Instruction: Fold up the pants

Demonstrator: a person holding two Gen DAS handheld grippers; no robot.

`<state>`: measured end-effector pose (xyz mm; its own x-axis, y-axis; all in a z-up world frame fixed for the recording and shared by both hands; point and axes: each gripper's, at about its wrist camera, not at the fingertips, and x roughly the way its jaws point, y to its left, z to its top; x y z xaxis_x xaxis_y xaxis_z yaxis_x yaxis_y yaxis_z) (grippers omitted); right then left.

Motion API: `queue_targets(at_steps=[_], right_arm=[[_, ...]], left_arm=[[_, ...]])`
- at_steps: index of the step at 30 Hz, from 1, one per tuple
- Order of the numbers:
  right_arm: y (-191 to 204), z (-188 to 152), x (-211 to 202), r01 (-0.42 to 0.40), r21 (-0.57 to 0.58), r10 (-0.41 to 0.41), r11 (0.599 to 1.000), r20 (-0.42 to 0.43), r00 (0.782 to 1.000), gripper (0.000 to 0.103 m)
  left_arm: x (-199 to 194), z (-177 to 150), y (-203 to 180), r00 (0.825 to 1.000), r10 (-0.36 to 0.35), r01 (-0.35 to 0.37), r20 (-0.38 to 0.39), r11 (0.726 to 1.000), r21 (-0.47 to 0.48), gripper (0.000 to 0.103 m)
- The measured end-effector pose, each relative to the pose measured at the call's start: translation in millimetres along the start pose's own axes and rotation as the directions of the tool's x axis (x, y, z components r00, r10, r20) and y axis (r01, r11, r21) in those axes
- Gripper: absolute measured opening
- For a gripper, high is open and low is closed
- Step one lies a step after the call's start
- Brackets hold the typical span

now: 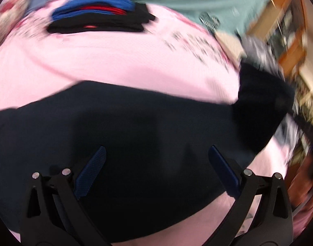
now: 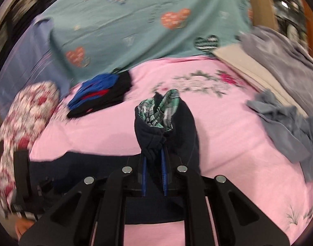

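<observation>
Between the right gripper's [image 2: 154, 170] blue pads [image 2: 144, 176], at the very front of the right wrist view, a bunched edge of the dark navy pants [image 2: 166, 127] was pinched; the fingers were drawn close together and clamped on that fabric. The gathered cloth rose from the pads and showed a green plaid lining [image 2: 159, 110] at its top opening. More navy fabric trailed left and down from the grip, lying on the pink bedspread [image 2: 228, 135].

Left gripper [image 1: 156, 172]: fingers [image 1: 93, 172] spread wide apart, holding nothing, poised over the broad flat part of the pants [image 1: 136, 127], which covered most of the lower half of the left wrist view. Contact with the cloth could not be told; the frame was blurred.

Beyond the pants, on the pink bedspread [image 1: 115, 61], a folded stack of black, blue and red garments [image 2: 101, 94] lay well apart from the pants, seen also in the left wrist view [image 1: 99, 16]. A crumpled grey garment [image 2: 285, 123] lay to the right on the bedspread. A red-and-white patterned cloth [image 2: 23, 119] sat at the left edge. Farthest back, a teal sheet with heart prints [image 2: 136, 30] lay behind the pink bedspread, with grey and beige cloth [image 2: 259, 61] at the far right.
</observation>
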<state>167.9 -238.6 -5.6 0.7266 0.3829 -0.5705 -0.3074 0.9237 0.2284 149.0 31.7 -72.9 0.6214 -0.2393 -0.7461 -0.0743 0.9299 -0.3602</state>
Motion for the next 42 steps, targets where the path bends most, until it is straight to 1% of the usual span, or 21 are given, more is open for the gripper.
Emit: queue_targets(at_steps=[2,5,8,10,12,15,17,21,25,26,28,29,31,33,34,35,36,37,38,39,42], right_arm=[[27.5,-7.9,6.0,-0.04,-0.092,0.038,0.995,-0.029,0.999,0.012],[63.1,-26.0,18.4,-0.089,-0.217,0.072,0.972,-0.085,0.994,0.012],[89.2,-51.1,34.1,-0.157,-0.333,0.095,0.93,-0.194,0.976,0.013],[105.8,-72.5,48.4,-0.178,-0.431,0.054,0.885,-0.286,0.957,0.02],[111.6,-82.3,43.7,-0.19,-0.482,0.046,0.855,-0.295,0.954,0.037],[107.6,-76.3,19.2,-0.277,-0.466,0.157,0.84,-0.278,0.948,0.051],[105.5,-67.7,6.3,-0.314,-0.446,0.218,0.838,-0.252,0.943,0.053],[118.0,-67.9,15.8,-0.24,-0.533,0.14,0.811,-0.222,0.965,0.053],[126.8,-79.3,45.4,-0.223,-0.594,0.067,0.773,-0.273,0.96,0.053],[127.3,-82.7,53.4,-0.197,-0.608,0.029,0.769,-0.275,0.961,0.052],[127.2,-82.6,61.0,-0.189,-0.608,0.008,0.771,-0.288,0.958,0.02],[126.2,-77.2,61.6,-0.2,-0.581,0.024,0.789,-0.297,0.955,0.014],[124.1,-62.3,51.0,-0.182,-0.526,0.066,0.831,-0.232,0.97,0.013],[127.0,-55.2,41.3,-0.154,-0.502,0.09,0.851,-0.15,0.985,0.013],[132.3,-58.4,42.5,-0.163,-0.499,0.104,0.851,-0.145,0.984,0.013],[137.4,-65.1,49.1,-0.186,-0.51,0.109,0.84,-0.177,0.978,0.015],[142.5,-73.8,57.5,-0.209,-0.524,0.103,0.826,-0.225,0.969,0.021],[147.4,-86.2,70.9,-0.231,-0.534,0.077,0.813,-0.295,0.952,0.027],[149.8,-92.4,78.3,-0.233,-0.54,0.054,0.809,-0.326,0.944,0.033],[152.2,-92.9,75.2,-0.226,-0.549,0.055,0.805,-0.31,0.949,0.042],[141.4,-78.6,55.2,-0.352,-0.452,0.223,0.82,-0.315,0.923,0.051]], left_arm=[[-20.5,0.9,25.4,0.996,0.042,-0.037,0.075,0.997,-0.067,0.101],[-43.0,-1.7,60.6,0.982,0.106,-0.078,0.158,0.982,-0.171,0.101],[-53.4,-8.4,86.3,0.974,0.084,-0.028,0.209,0.965,-0.259,0.101],[-51.0,-12.1,93.9,0.973,0.082,-0.018,0.218,0.96,-0.281,0.101],[-46.4,-15.1,94.2,0.975,0.089,-0.03,0.204,0.961,-0.274,0.101],[-51.7,-16.7,89.8,0.969,0.071,-0.015,0.238,0.972,-0.233,0.101],[-48.7,-16.1,91.9,0.975,0.058,-0.007,0.217,0.974,-0.227,0.101],[-47.0,-16.5,96.5,0.977,0.037,0.016,0.21,0.969,-0.245,0.101],[-49.1,-18.1,98.8,0.973,0.019,0.039,0.228,0.968,-0.249,0.101],[-49.0,-18.2,98.8,0.974,0.02,0.038,0.227,0.968,-0.249,0.101],[-49.1,-18.3,98.9,0.974,0.021,0.037,0.227,0.968,-0.25,0.101],[-49.2,-18.0,98.9,0.973,0.022,0.037,0.228,0.967,-0.251,0.101],[-49.4,-18.1,99.4,0.973,0.021,0.039,0.228,0.967,-0.253,0.101],[-48.7,-17.5,100.4,0.974,0.022,0.038,0.227,0.966,-0.255,0.101],[-48.0,-17.2,100.5,0.974,0.024,0.035,0.223,0.966,-0.257,0.101],[-47.5,-17.1,100.5,0.975,0.026,0.033,0.22,0.966,-0.257,0.101],[-47.5,-17.2,100.6,0.975,0.025,0.032,0.22,0.966,-0.256,0.101],[-47.5,-17.4,100.8,0.975,0.024,0.034,0.22,0.966,-0.255,0.101],[-47.5,-17.4,101.6,0.976,0.022,0.036,0.218,0.966,-0.256,0.101],[-48.2,-17.4,101.8,0.975,0.02,0.039,0.222,0.966,-0.256,0.101],[-46.5,-14.9,98.4,0.979,0.024,0.026,0.202,0.969,-0.245,0.101]])
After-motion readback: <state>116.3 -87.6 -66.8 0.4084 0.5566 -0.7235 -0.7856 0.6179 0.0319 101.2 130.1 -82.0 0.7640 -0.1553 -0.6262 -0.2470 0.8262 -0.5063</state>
